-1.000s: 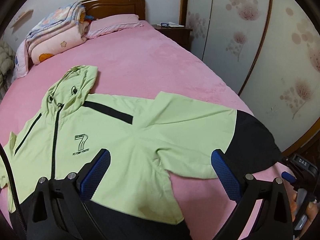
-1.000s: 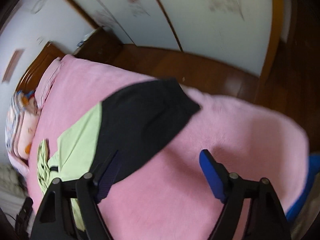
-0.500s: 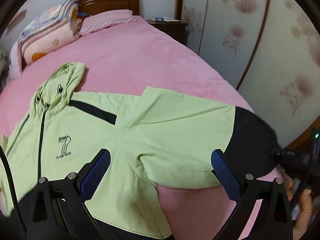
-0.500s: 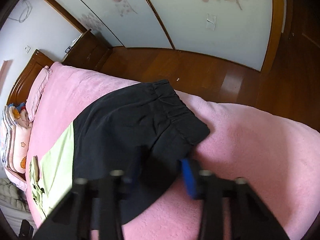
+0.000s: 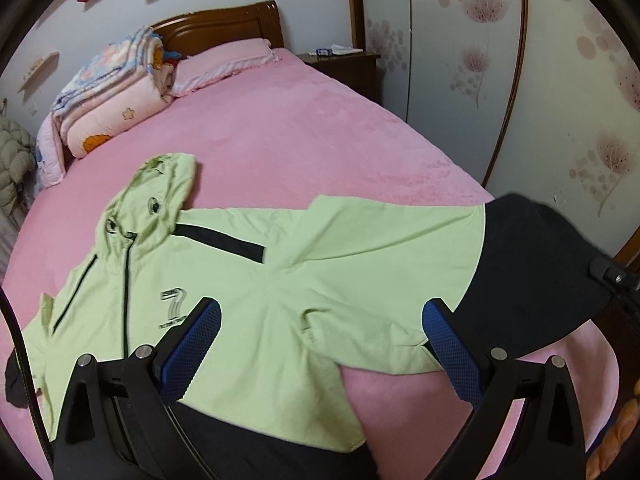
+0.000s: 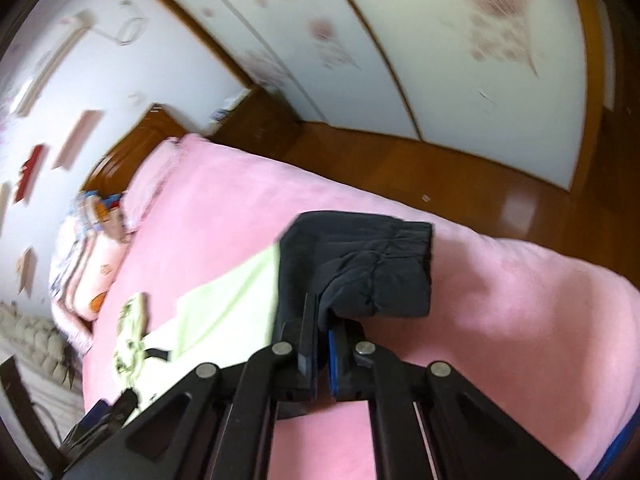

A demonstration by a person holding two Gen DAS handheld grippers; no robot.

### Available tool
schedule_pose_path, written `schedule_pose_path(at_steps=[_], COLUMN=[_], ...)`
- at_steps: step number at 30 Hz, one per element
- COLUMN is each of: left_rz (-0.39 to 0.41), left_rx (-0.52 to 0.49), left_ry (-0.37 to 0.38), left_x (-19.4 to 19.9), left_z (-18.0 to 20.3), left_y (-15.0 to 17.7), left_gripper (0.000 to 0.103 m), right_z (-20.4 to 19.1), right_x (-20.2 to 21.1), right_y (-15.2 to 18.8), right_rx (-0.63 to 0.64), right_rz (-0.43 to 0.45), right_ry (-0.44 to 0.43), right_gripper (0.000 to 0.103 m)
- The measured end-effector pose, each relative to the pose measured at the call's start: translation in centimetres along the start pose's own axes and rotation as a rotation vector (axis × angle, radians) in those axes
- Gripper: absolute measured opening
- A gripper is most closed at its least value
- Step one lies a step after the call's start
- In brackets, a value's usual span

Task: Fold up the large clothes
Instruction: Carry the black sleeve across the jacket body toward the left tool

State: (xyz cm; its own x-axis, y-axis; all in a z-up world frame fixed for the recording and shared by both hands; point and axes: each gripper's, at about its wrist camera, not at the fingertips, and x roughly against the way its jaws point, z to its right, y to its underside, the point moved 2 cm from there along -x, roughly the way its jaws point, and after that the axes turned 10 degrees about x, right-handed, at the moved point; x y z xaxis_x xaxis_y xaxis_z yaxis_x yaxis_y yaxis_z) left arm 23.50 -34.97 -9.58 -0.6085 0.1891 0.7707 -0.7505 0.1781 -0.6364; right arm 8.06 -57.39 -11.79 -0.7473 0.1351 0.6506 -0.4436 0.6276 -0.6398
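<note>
A light green hooded jacket (image 5: 248, 280) with black trim lies spread on the pink bed (image 5: 304, 128), hood toward the headboard. Its right sleeve ends in a black cuff section (image 5: 532, 276) near the bed's right edge. My left gripper (image 5: 320, 344) is open and empty, hovering above the jacket's lower body. My right gripper (image 6: 323, 332) is shut on the black sleeve end (image 6: 360, 268), which is lifted and bunched above the bed. The right gripper's body shows at the right edge of the left wrist view (image 5: 612, 276).
A folded floral quilt (image 5: 108, 96) and a pink pillow (image 5: 224, 60) lie by the wooden headboard (image 5: 224, 24). A nightstand (image 5: 344, 64) stands right of the bed. Wardrobe doors (image 5: 500, 60) and wooden floor (image 6: 440, 168) flank the bed's right edge.
My right gripper has closed on the black sleeve end and lifted it off the bed. My left gripper stays open over the jacket, its view shifted slightly.
</note>
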Motion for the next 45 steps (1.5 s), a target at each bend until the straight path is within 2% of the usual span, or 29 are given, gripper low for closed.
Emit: schedule_pose_path(at_steps=[8, 13, 23, 30, 35, 36, 39, 41, 43, 45], left_rz=[0.034, 0.048, 0.043, -0.018, -0.091, -0.099, -0.107, -0.108, -0.116, -0.14], left_rx=[0.091, 0.186, 0.307, 0.393, 0.445, 0.438, 0.426, 0.432, 0.446, 0.467], left_ry=[-0.038, -0.073, -0.149, -0.174, -0.139, -0.132, -0.086, -0.04, 0.026, 0.092], left_x=[4.2, 5.9, 6.1, 3.6, 1.2, 0.8, 0.1, -0.2, -0.9, -1.9], left_z=[-7.7, -14.3, -25.7, -32.8, -35.6, -35.7, -35.4, -35.1, -34.7, -34.1], left_y=[0.5, 0.9, 3.4, 7.7, 10.6, 11.0, 11.4, 11.3, 11.2, 11.1], left_gripper=[0.1, 0.1, 0.1, 0.1, 0.1, 0.1, 0.1, 0.1, 0.1, 0.1], right_z=[-9.9, -16.0, -27.8, -34.5, -36.4, -36.3, -35.1, -34.1, -32.9, -31.3], right_x=[5.0, 5.8, 3.2, -2.7, -8.7, -9.7, -11.0, -10.7, -9.4, -7.8], right_y=[0.6, 2.0, 7.6, 16.0, 22.5, 23.4, 24.6, 24.8, 23.8, 22.5], right_rx=[0.202, 0.32, 0.515, 0.636, 0.702, 0.694, 0.63, 0.599, 0.572, 0.537], right_rz=[0.069, 0.069, -0.01, -0.175, -0.318, -0.35, -0.431, -0.435, -0.411, -0.371], right_ry=[-0.134, -0.186, -0.251, -0.297, -0.25, -0.243, -0.277, -0.293, -0.31, -0.32], right_gripper=[0.003, 0.003, 0.003, 0.003, 0.008, 0.008, 0.018, 0.023, 0.032, 0.036])
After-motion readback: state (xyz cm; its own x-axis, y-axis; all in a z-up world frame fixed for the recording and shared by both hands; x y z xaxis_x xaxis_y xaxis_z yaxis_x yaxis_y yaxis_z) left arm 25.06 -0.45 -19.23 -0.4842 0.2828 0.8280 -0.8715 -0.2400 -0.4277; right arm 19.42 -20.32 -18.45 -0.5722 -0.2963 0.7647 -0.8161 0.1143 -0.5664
